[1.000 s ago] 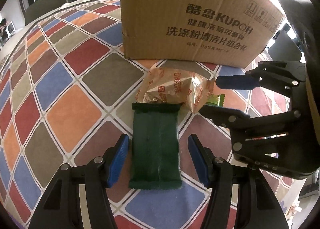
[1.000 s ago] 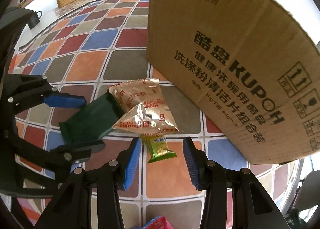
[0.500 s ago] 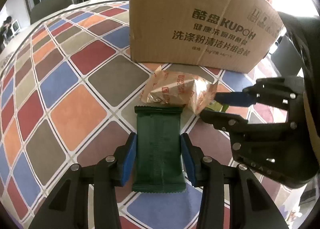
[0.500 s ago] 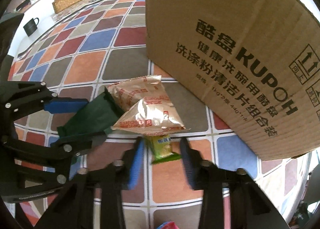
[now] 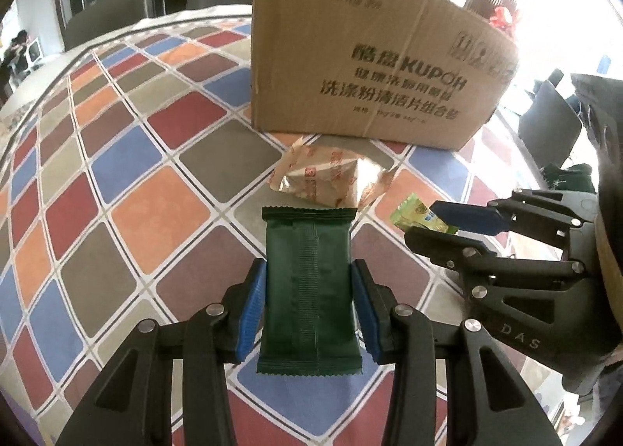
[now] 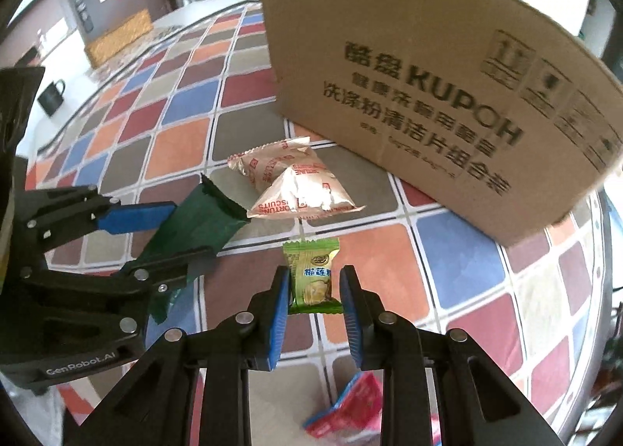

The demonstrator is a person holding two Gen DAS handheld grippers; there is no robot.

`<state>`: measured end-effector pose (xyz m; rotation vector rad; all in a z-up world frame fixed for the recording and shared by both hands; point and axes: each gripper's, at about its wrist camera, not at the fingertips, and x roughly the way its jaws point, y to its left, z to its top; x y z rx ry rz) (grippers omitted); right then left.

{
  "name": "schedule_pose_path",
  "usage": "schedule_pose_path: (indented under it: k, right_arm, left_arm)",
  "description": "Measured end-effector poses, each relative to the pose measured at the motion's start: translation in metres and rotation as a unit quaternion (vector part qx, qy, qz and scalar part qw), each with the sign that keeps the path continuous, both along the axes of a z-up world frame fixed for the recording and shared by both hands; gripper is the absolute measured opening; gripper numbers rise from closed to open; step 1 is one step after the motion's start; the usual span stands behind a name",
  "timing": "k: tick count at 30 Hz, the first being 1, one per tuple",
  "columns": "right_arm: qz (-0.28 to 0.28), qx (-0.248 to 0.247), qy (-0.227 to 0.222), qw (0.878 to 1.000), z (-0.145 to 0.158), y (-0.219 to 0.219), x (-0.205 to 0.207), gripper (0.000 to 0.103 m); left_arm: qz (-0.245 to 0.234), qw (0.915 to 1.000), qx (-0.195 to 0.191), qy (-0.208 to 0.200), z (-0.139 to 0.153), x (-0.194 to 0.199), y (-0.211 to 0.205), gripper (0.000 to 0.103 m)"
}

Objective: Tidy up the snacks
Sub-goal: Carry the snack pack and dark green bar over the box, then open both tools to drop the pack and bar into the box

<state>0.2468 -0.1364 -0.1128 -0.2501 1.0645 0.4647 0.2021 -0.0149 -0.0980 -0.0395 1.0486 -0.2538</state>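
My left gripper is shut on a dark green snack packet and holds it above the checkered tablecloth; it also shows in the right wrist view. My right gripper is shut on a small light-green candy packet, seen in the left wrist view between its fingers. Two gold-and-red fortune biscuit bags lie on the table in front of the brown KUPOH cardboard box, also in the left wrist view.
The cardboard box stands upright at the back of the round table. A red and blue snack packet lies on the table below my right gripper. A black mug and a woven basket sit far left.
Both grippers closed on their packets and lifted them up off the table. The green packets now hang clear of the biscuit bags.
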Motion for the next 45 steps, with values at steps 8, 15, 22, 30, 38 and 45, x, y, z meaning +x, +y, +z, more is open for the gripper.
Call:
schedule_pose_path:
  k: [8, 15, 22, 30, 38, 45]
  right_arm:
    - [-0.039, 0.036, -0.028, 0.998, 0.023, -0.014, -0.014, 0.027]
    - [-0.069, 0.062, -0.065, 0.994, 0.051, -0.025, -0.023, 0.027]
    - [-0.095, 0.084, -0.113, 0.985, 0.088, -0.035, -0.027, 0.027]
    - [-0.113, 0.110, -0.155, 0.975, 0.127, -0.044, -0.027, 0.027]
    - [-0.128, 0.131, -0.180, 0.966, 0.155, -0.047, -0.015, 0.027]
    - [-0.136, 0.131, -0.195, 0.962, 0.174, -0.048, 0.005, 0.027]
  left_arm:
    - [-0.003, 0.9993, -0.006, -0.038, 0.032, -0.011, -0.001, 0.043]
    - [-0.009, 0.9969, -0.009, -0.078, 0.064, -0.017, -0.003, 0.043]
    - [-0.013, 0.9928, -0.016, -0.118, 0.098, -0.017, -0.005, 0.043]
    - [-0.018, 0.9858, -0.024, -0.165, 0.138, -0.010, -0.009, 0.043]
    - [-0.017, 0.9812, -0.028, -0.190, 0.164, 0.015, -0.013, 0.043]
    - [-0.018, 0.9808, -0.033, -0.192, 0.179, 0.048, -0.018, 0.043]
